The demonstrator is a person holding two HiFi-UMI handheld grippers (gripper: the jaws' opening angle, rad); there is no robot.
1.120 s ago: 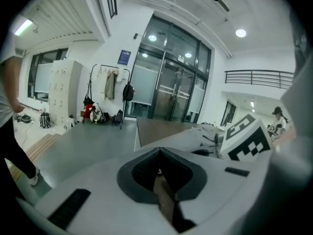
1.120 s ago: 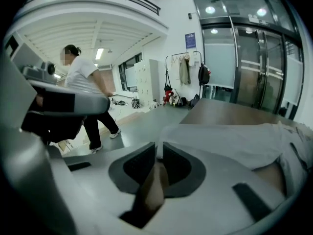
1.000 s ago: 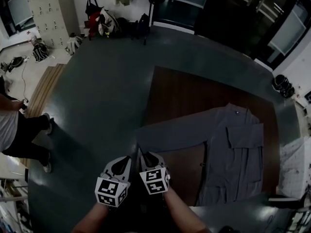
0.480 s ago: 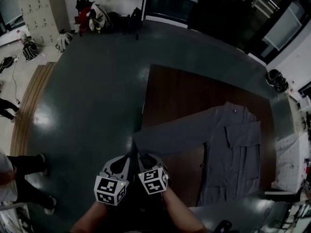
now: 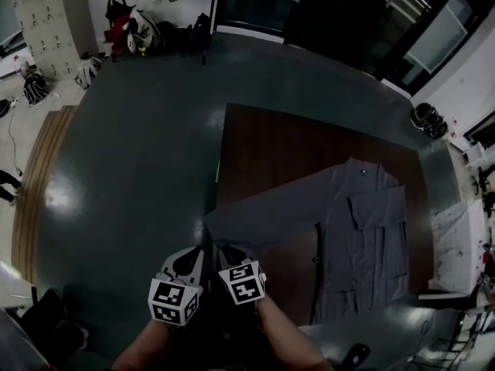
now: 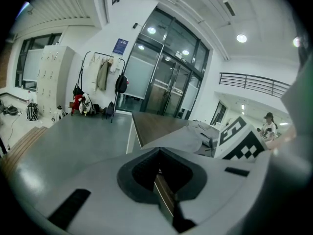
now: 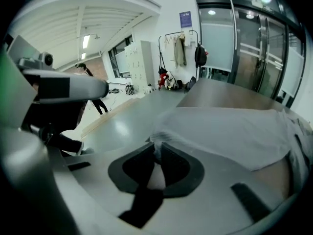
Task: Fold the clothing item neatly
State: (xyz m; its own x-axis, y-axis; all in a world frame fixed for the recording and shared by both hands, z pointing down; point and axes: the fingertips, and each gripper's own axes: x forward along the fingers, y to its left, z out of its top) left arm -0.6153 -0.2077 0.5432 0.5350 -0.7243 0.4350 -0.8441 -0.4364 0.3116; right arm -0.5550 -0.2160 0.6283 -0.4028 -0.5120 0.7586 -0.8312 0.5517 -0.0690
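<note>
Grey shirt [image 5: 363, 238] sleeve end over left edge of table [image 5: 278, 145]

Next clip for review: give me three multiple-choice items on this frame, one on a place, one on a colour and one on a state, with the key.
1. Where does the shirt lie?
A. Spread on the brown table
B. On the floor by the lockers
C. Hung on the coat rack

2. What colour is the shirt?
A. Red
B. Grey
C. Yellow

3. What is between the jaws of the right gripper?
A. Nothing
B. A bag strap
C. The end of the shirt's sleeve

Key:
1 A: the head view shows it flat on the tabletop.
2 B: it is grey in the head view.
3 C: the right gripper view shows the sleeve's end pinched between the closing jaws.
</note>
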